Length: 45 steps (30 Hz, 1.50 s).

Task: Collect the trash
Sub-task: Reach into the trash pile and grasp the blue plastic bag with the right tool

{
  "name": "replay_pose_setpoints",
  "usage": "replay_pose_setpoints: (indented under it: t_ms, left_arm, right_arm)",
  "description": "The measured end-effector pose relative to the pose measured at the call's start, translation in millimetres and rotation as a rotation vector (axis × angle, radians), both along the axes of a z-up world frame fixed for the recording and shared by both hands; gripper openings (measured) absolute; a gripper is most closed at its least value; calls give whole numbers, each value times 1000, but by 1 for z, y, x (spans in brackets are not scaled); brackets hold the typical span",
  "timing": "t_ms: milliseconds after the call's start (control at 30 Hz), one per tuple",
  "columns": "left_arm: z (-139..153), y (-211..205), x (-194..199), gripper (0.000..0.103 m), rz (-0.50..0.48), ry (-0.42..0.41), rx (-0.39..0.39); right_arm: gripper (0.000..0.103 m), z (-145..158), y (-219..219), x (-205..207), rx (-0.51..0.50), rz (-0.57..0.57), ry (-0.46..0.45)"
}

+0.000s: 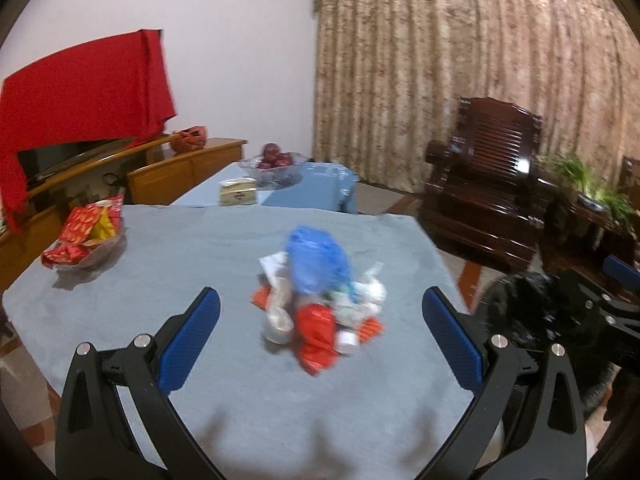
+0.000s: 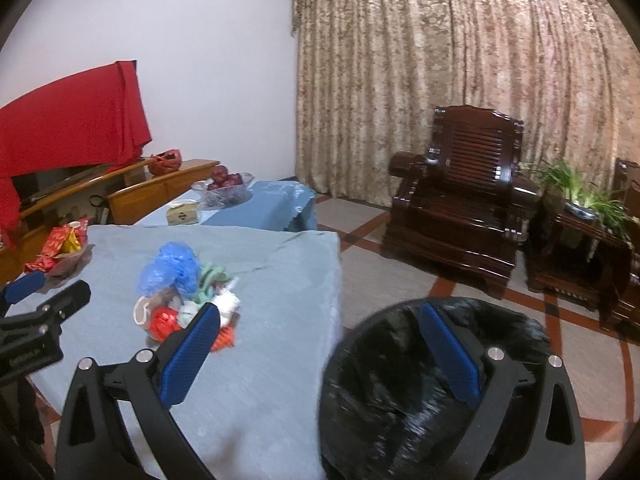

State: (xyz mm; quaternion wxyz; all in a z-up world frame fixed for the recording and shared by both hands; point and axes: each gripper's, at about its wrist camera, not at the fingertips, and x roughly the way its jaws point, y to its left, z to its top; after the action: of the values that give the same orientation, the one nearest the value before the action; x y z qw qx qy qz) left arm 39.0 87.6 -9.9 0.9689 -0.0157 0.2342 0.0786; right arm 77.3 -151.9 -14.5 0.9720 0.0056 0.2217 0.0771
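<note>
Both claws gape apart: the left claw [image 1: 320, 308] hangs over the trash pile [image 1: 318, 304] on the tabletop [image 1: 160, 280], the right claw [image 2: 320, 322] above the black bin bag [image 2: 400, 392].

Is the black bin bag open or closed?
Open: in the right wrist view the bag shows a wide round mouth beside the table; its contents cannot be told.

Both views are dim and warm-tinted under indoor light from above, with soft shadows of the gripper arms on the grey tablecloth [image 1: 192, 248]. Motion blur smears the trash pile [image 1: 316, 300] and the black bin bag [image 2: 400, 392]. Fisheye bending curves the curtain [image 2: 460, 80], and black vignette fills the corners
</note>
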Motion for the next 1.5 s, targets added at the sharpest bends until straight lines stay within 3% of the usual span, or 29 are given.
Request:
replay_pose_setpoints:
  t_ms: [233, 733, 1033, 1133, 1200, 1233, 1300, 1367, 1500]
  left_arm:
    - [-15, 54, 28, 98, 101, 28, 46]
    - [-36, 128, 76, 98, 199, 40, 29]
    - [-48, 158, 91, 98, 205, 64, -16]
    - [-52, 161, 94, 98, 205, 77, -12]
    - [-53, 161, 95, 98, 204, 74, -17]
    - [-53, 161, 95, 98, 202, 72, -19]
    - [-53, 158, 95, 98, 198, 70, -21]
    - [-54, 155, 96, 98, 197, 70, -26]
    - [-56, 145, 94, 98, 181, 71, -32]
  right_arm:
    - [97, -11, 43, 43, 8, 75, 22]
    - [96, -34, 152, 104, 12, 249, 65]
    - [87, -59, 197, 130, -9, 282, 114]
    - [71, -66, 205, 136, -18, 300, 136]
    - [45, -69, 205, 138, -7, 331, 158]
    - [39, -71, 204, 140, -6, 343, 167]
    - [17, -72, 203, 140, 2, 362, 174]
    - [7, -70, 197, 138, 20, 381, 175]
    - [4, -64, 186, 130, 32, 398, 153]
